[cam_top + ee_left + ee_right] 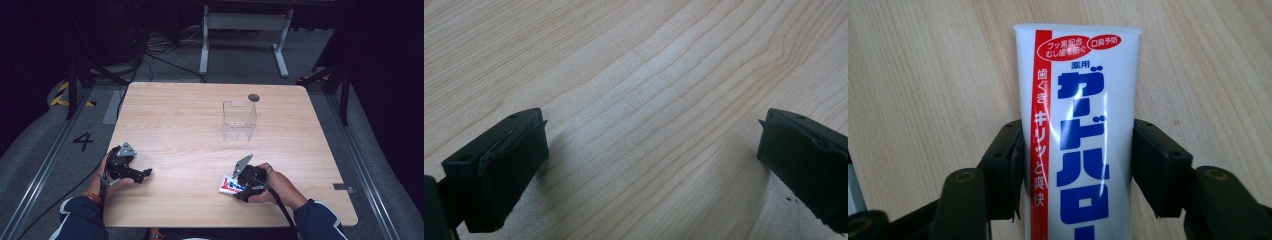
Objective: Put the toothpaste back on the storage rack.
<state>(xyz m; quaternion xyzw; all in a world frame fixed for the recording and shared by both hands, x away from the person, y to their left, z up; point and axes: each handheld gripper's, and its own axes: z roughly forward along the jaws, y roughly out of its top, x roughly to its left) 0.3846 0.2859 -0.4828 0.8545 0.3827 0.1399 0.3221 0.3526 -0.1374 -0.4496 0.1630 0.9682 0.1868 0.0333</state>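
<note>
Right hand-held gripper clamps toothpaste tube by its sides, low over surface. Clear box ahead, empty. Left hand-held gripper wide, idle.

Pale wooden table with a clear plastic box standing upright on its far right part, open at the top. Just behind the box, near the far edge, a small dark round disc. Beyond the table, a white metal frame on grey floor, with black cables trailing to its left. On the floor at left, a painted number 4 and yellow-black tape
</note>
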